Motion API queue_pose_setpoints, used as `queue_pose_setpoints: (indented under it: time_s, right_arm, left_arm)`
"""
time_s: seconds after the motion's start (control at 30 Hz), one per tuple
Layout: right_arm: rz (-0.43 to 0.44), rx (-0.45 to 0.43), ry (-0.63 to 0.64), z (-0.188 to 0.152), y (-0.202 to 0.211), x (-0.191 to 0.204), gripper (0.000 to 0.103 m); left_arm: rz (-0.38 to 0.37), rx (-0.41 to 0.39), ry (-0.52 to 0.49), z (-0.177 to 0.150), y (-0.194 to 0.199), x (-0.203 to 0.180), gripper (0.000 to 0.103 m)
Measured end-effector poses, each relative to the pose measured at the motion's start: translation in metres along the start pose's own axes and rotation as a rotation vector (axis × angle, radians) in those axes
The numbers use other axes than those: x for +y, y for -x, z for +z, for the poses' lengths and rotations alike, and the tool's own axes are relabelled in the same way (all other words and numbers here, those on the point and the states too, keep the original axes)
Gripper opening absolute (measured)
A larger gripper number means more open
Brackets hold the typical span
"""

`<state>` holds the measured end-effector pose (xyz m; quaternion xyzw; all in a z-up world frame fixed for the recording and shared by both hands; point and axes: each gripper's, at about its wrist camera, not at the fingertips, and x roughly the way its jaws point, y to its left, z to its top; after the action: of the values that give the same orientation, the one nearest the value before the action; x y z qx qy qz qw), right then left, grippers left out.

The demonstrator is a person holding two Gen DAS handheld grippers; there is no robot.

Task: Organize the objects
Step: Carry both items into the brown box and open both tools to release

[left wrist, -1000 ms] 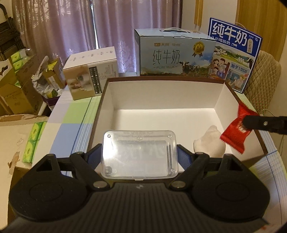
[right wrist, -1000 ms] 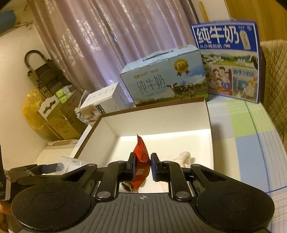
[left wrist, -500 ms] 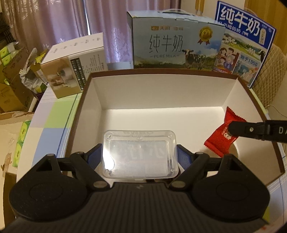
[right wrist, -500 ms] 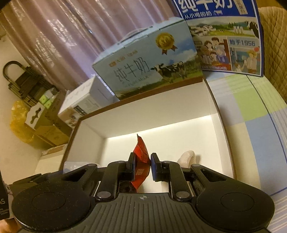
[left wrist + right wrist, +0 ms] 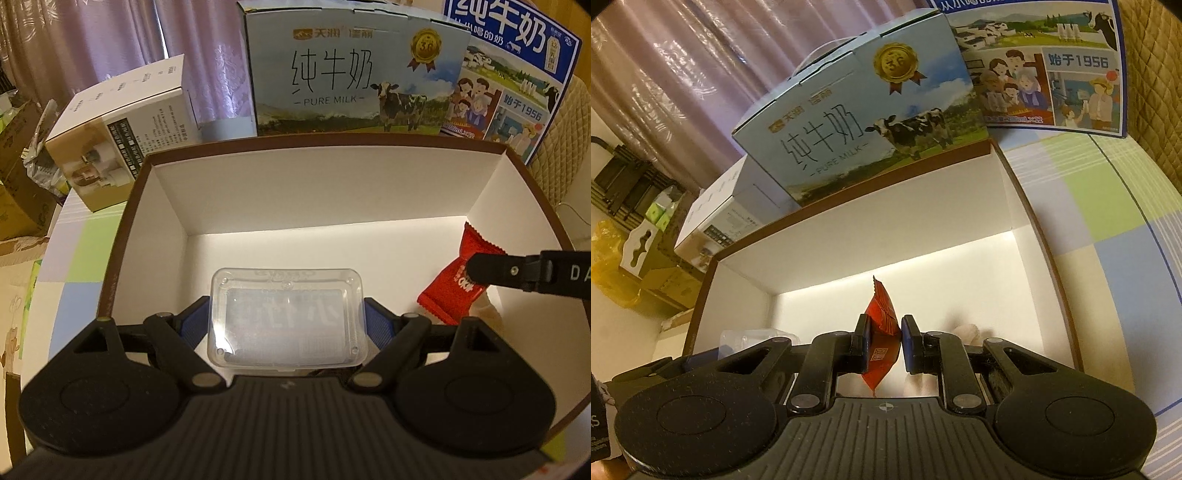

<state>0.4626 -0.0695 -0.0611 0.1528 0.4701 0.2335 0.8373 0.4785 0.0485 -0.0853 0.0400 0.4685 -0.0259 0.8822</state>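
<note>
Your left claw point(image 5: 287, 325) grips the clear case point(image 5: 287, 320) over the box point(image 5: 332, 192). Your right claw point(image 5: 884, 345) pinches the red packet point(image 5: 881, 332) there too.

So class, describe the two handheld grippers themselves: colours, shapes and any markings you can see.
Both are matte black. The left gripper has a ribbed body, two round discs at its sides, angled linkage arms with silver pivot pins, and blue finger pads. The right gripper matches it, with a small crosshair mark on its body. White lettering shows on its finger in the left wrist view.
</note>
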Motion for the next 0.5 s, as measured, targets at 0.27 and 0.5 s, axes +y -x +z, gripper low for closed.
queue_pose_setpoints:
  time_s: [0.27, 0.5]
  right_arm:
    - [-0.011, -0.007, -0.02, 0.004, -0.002, -0.006, 0.014]
    - [-0.014, -0.015, -0.028, 0.006, -0.001, -0.01, 0.014]
  left_arm:
    - [0.006, 0.003, -0.019, 0.005, -0.01, -0.005, 0.083]
    - [-0.004, 0.012, -0.02, 0.006, -0.015, -0.006, 0.085]
